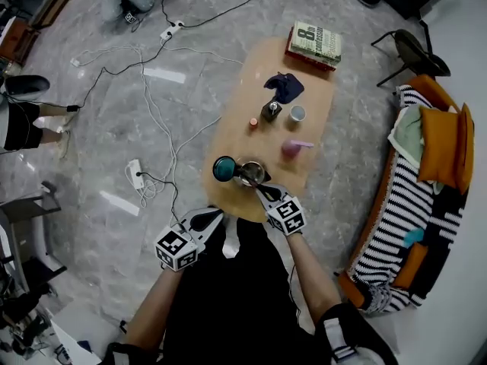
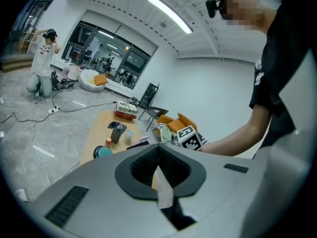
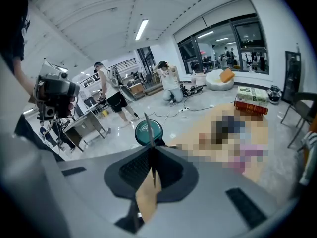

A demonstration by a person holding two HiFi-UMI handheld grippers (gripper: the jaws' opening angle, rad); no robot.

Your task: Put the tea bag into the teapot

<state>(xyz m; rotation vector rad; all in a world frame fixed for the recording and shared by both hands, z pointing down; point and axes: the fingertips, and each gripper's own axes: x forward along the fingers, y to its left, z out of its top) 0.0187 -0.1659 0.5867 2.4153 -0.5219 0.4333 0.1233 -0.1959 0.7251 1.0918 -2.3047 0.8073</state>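
The metal teapot (image 1: 251,172) stands open near the front end of the wooden table (image 1: 251,74), with its teal lid (image 1: 224,168) lying just to its left. My right gripper (image 1: 261,191) is right in front of the teapot, shut on a thin brown tea bag (image 3: 146,197) held edge-on, part of which hangs below the jaws. In the right gripper view (image 3: 151,155) the teal lid (image 3: 148,132) lies straight ahead. My left gripper (image 1: 215,216) hovers off the table's near edge. In its own view (image 2: 159,155) it is shut on a pale paper strip (image 2: 163,192).
Farther along the table are a pink item (image 1: 293,147), a white cup (image 1: 297,113), a dark bottle (image 1: 271,111), a blue cloth (image 1: 284,87) and a book (image 1: 314,42). A striped sofa (image 1: 403,204) stands at the right. Cables (image 1: 152,105) trail over the floor at the left.
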